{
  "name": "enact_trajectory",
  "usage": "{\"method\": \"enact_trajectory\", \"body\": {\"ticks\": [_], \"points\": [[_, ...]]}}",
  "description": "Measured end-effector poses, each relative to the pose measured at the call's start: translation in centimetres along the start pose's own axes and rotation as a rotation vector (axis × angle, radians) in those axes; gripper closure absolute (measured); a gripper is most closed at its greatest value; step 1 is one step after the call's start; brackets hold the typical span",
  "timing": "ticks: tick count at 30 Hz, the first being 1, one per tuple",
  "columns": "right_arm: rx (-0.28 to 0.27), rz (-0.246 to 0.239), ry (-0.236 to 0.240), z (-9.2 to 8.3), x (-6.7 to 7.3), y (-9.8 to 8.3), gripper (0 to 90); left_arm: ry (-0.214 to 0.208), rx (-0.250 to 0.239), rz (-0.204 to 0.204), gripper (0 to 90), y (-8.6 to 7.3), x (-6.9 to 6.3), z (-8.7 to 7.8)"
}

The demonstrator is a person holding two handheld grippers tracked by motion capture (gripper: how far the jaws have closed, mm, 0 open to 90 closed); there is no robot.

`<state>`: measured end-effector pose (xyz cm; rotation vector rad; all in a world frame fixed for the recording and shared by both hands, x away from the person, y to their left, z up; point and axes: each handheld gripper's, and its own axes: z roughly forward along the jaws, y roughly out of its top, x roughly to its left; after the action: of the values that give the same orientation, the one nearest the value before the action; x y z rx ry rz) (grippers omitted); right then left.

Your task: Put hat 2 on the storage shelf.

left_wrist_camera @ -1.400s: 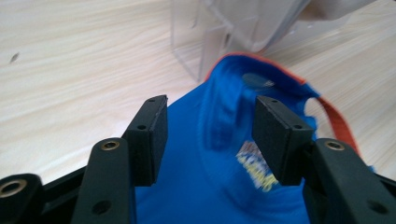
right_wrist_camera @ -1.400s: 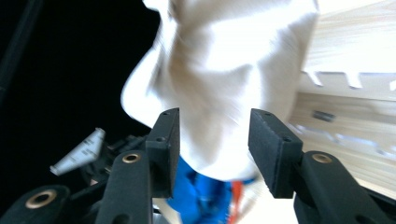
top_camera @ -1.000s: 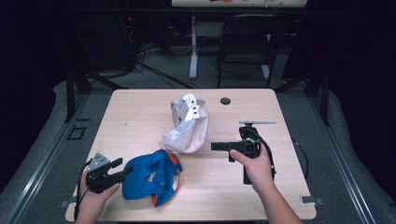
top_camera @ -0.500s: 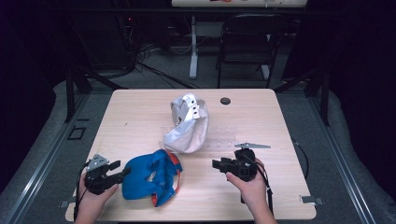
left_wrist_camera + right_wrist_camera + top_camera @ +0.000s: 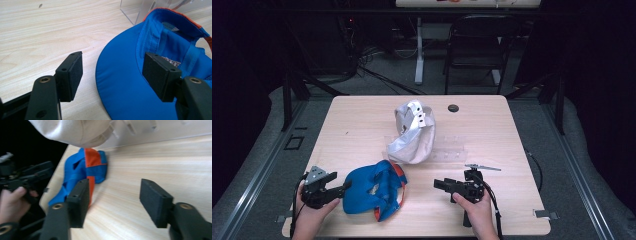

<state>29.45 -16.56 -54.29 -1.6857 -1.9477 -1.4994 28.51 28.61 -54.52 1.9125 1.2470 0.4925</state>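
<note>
Blue cap (image 5: 372,192) with orange trim lies near the front-left of the wooden worktop (image 5: 362,127). Left hand-held gripper (image 5: 343,186) sits at the brim (image 5: 120,92), jaws spread wide either side of its edge, not clamped. Right hand-held gripper (image 5: 438,183) hovers over bare worktop, jaws wide, empty, pointing toward the cap. White cap (image 5: 412,132) sits mid-worktop on a clear plastic stand (image 5: 447,150).

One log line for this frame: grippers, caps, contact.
left gripper: open, jaws astride blue cap brim | right gripper: open, holds nothing | white cap: on clear stand, untouched
</note>
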Motion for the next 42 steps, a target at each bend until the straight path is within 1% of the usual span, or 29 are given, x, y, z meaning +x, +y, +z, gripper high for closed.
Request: {"method": "enact_trajectory", "body": {"ticks": [1,2,3,5,6,8,9,10,11,12,13,14,15,18,20,21,23,24,26,27,30,32,33,35,36,37,38,40,42], "points": [[-0.001,0.005,0.017,0.0,0.0,0.0,37.6,0.006,0.006,0.001,33.9,-0.1,0.0,-0.1],[-0.008,0.009,0.026,0.1,0.1,0.1,36.0,0.010,-0.012,-0.003,34.0,-0.2,0.0,0.0],[-0.010,0.008,0.046,0.1,0.1,0.1,35.4,0.010,-0.014,-0.011,34.0,-0.4,0.1,-0.1],[-0.003,0.003,0.066,0.5,0.3,0.1,35.4,0.001,-0.015,-0.042,34.7,-0.7,0.3,-0.2],[0.011,-0.012,0.060,0.8,0.4,0.0,35.4,-0.004,-0.015,-0.052,34.7,-0.9,0.4,-0.3],[0.049,-0.035,0.040,1.5,0.8,-0.2,37.4,0.004,-0.019,-0.052,35.2,-1.3,0.5,-0.4],[0.069,-0.043,0.014,1.8,0.9,-0.4,44.3,0.012,-0.014,-0.053,36.6,-1.5,0.5,-0.4],[0.081,-0.047,-0.001,2.2,1.0,-0.5,48.2,0.010,-0.011,-0.058,37.0,-1.7,0.5,-0.4],[0.096,-0.047,0.001,2.6,1.0,-0.6,48.5,0.003,-0.014,-0.063,38.4,-1.9,0.5,-0.3],[0.110,-0.049,0.006,3.0,1.1,-0.8,50.9,-0.007,-0.007,-0.066,42.0,-2.1,0.6,-0.4],[0.115,-0.044,0.004,3.4,1.3,-0.9,53.7,-0.009,0.002,-0.064,42.4,-2.2,0.6,-0.3],[0.131,-0.057,-0.002,3.8,1.4,-0.9,54.5,-0.008,0.005,-0.066,42.4,-2.3,0.6,-0.3],[0.127,-0.058,-0.002,4.2,1.6,-1.1,54.9,-0.006,0.004,-0.067,42.4,-2.5,0.5,-0.3],[0.153,-0.070,-0.004,5.4,2.0,-1.3,56.6,-0.017,0.024,-0.067,42.4,-2.6,0.4,-0.4],[0.185,-0.074,0.005,6.2,2.2,-1.4,57.1,-0.012,0.022,-0.057,43.1,-2.7,0.3,-0.5],[0.190,-0.072,0.002,6.6,2.3,-1.5,58.0,-0.008,0.015,-0.058,43.2,-2.7,0.3,-0.6],[0.221,-0.079,0.002,7.3,2.3,-1.5,60.3,-0.006,0.023,-0.058,43.1,-2.7,0.4,-0.8],[0.225,-0.065,0.015,7.8,2.4,-1.6,60.6,-0.002,0.012,-0.059,43.1,-2.8,0.4,-0.8],[0.232,-0.045,0.035,8.3,2.3,-1.6,62.4,-0.004,0.022,-0.057,43.2,-2.8,0.5,-1.0],[0.225,-0.033,0.046,8.6,2.3,-1.5,63.9,-0.005,0.021,-0.058,43.2,-2.8,0.6,-1.0],[0.226,-0.033,0.066,9.3,2.5,-1.3,67.6,-0.006,0.019,-0.052,43.2,-2.8,0.6,-1.0],[0.239,-0.040,0.066,9.9,2.8,-1.2,67.8,-0.010,0.021,-0.045,43.1,-2.8,0.5,-1.0],[0.249,-0.051,0.063,10.1,2.8,-1.1,67.1,-0.008,0.009,-0.046,43.1,-2.8,0.5,-0.9],[0.247,-0.048,0.073,10.7,3.0,-1.1,64.8,-0.008,0.010,-0.039,43.1,-2.8,0.4,-0.9],[0.261,-0.044,0.068,10.9,3.1,-1.1,64.7,-0.008,0.009,-0.038,43.2,-2.8,0.4,-0.9],[0.255,-0.064,0.056,11.2,3.1,-1.1,64.4,-0.009,0.005,-0.039,43.2,-2.8,0.4,-0.9],[0.254,-0.062,0.050,11.3,3.2,-1.1,63.9,-0.009,0.005,-0.039,43.2,-2.8,0.4,-0.9],[0.258,-0.067,0.047,11.7,3.3,-1.2,63.0,-0.009,0.005,-0.039,43.2,-2.8,0.4,-0.9],[0.276,-0.073,0.048,11.9,3.3,-1.3,63.0,-0.007,0.006,-0.039,43.2,-2.8,0.4,-0.9]]}}
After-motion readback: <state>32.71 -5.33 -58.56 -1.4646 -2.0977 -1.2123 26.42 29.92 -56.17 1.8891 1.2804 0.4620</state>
